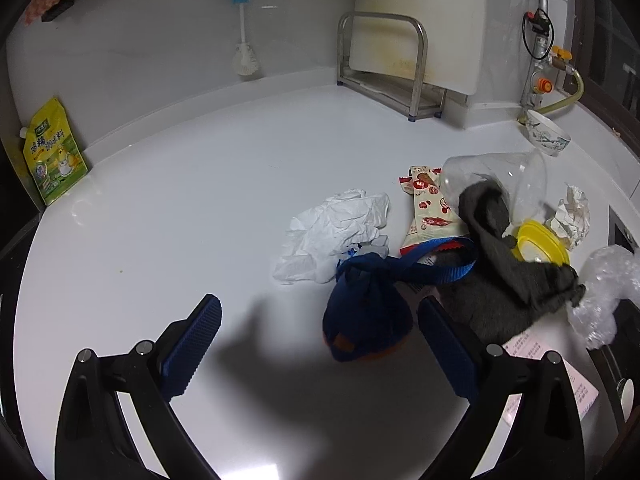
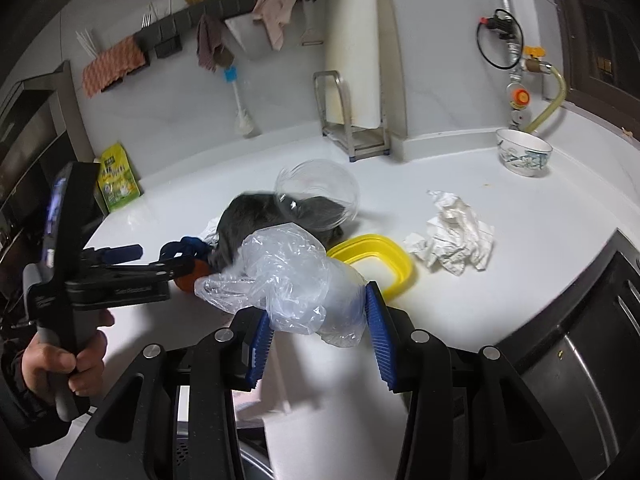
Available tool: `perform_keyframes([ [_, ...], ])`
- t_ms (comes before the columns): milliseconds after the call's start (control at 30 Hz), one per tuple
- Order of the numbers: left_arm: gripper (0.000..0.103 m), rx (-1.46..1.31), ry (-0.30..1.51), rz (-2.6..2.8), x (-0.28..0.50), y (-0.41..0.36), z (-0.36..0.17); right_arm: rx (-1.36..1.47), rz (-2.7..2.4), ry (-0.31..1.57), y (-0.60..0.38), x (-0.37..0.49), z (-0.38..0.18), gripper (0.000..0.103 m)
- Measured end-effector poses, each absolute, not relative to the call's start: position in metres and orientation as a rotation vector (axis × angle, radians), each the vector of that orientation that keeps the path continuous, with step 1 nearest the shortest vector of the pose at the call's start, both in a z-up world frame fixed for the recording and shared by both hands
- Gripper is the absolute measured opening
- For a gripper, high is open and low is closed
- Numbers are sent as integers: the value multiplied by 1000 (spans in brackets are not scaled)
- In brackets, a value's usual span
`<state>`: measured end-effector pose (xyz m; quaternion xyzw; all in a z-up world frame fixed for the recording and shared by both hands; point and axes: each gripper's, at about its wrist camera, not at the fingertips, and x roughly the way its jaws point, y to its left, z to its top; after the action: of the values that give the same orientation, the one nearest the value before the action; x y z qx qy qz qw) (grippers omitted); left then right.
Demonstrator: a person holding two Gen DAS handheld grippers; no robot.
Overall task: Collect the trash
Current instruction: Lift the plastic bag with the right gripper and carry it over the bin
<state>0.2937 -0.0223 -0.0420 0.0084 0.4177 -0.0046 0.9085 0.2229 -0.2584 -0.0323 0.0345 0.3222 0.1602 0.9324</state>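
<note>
My right gripper (image 2: 320, 320) is shut on a crumpled clear plastic bag (image 2: 288, 276) and holds it above the white counter (image 2: 500, 300); the bag also shows at the right of the left wrist view (image 1: 604, 292). My left gripper (image 1: 320, 320) is open and empty, low over the counter, with a blue and orange pouch (image 1: 364, 320) between its fingers. Nearby lie a dark grey cloth (image 1: 508, 280), a clear plastic cup (image 1: 496, 184) on its side, a yellow lid (image 2: 380, 260), a red and white snack wrapper (image 1: 428, 208), white crumpled plastic (image 1: 336, 232) and crumpled paper (image 2: 452, 236).
A patterned bowl (image 2: 524, 156) stands at the back right. A metal rack (image 2: 352, 120) holds a cutting board by the wall. A yellow-green pouch (image 1: 52, 156) leans at the far left. A pink printed sheet (image 1: 560, 380) lies by the counter edge. A dark appliance (image 2: 592, 352) borders the right.
</note>
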Motion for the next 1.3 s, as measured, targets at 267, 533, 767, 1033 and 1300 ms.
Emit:
perform_keyframes([
  [267,96,1,874,22,310,-25,-50,147,323,650,-281,223,-34,42],
  [533,39,40,900,18,316,-31,-52,179,328,652,-285,222,-36,42],
  [767,15,22,889,-3,314,-28,-38,196,325,655,-287,224,-37,42],
  [1033,11,33,819,-4,297,-20,2,215,315,617,-290,212,-30,42],
  [1300,11,42,735,-20,263,-10,51,204,283,575,-286,181,-11,42],
])
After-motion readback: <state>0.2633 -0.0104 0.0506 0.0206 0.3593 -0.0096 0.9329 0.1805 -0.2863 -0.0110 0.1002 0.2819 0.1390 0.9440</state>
